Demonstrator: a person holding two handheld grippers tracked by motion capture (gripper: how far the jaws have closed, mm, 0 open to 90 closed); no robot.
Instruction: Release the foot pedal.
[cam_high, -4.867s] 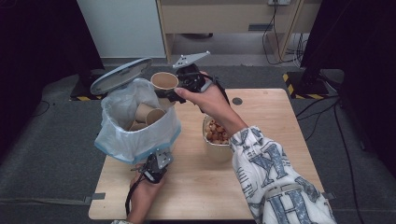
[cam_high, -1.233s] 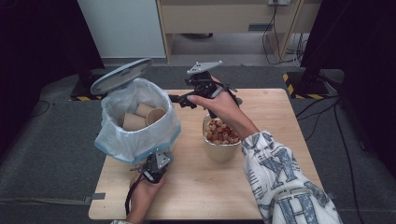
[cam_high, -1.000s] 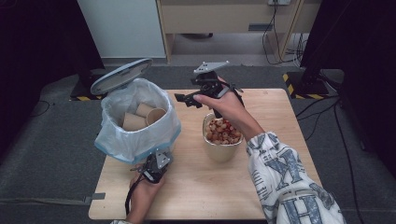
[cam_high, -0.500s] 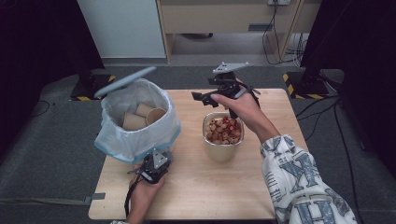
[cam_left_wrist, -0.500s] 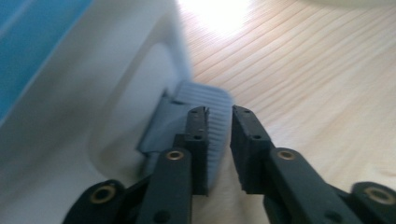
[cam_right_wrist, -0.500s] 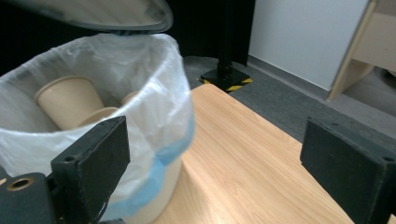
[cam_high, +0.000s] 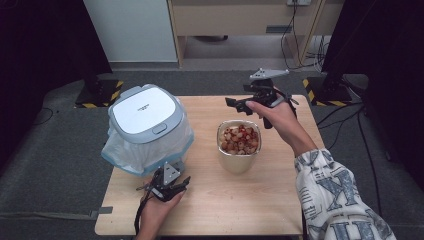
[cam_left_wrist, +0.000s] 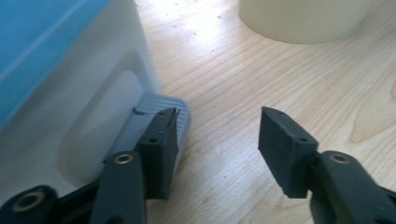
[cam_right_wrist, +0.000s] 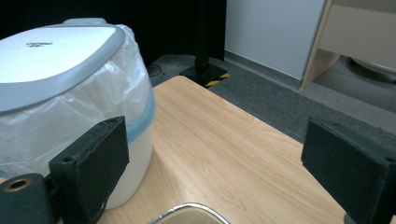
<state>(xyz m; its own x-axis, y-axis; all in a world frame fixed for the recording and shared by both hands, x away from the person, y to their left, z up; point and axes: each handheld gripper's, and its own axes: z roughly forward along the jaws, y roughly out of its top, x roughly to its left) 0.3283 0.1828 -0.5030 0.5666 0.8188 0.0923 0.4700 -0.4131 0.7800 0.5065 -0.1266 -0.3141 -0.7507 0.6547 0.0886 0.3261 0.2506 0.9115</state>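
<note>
The lid (cam_high: 144, 110) of the pedal bin (cam_high: 147, 131) is down now; half a second ago it still stood tipped up over the open bag. That follows from my left hand-held gripper (cam_high: 170, 186) at the near left of the desk (cam_high: 280, 200): its jaws have just been opening, and in the left gripper view they stand spread with bare wood between them, one pad just beside the grey foot pedal (cam_left_wrist: 161, 122) at the bin's base but no longer pressing it. So I read the pedal as released and the bin as shut, with its blue-edged liner bag (cam_high: 125, 155) bunched under the rim.

My right hand-held gripper (cam_high: 239, 103) has swung away from the bin's mouth to the far right, and now hovers beyond the bowl of snacks (cam_high: 239, 145) that sits mid-desk. Its jaws are spread and hold nothing; in the right gripper view I see only desk and the closed bin between them.

My judgement: the throwing-away step is finished, the cups are inside the bin, and the lid is closed. What remains, if anything, is drawing both hands clear without nudging the bowl.
</note>
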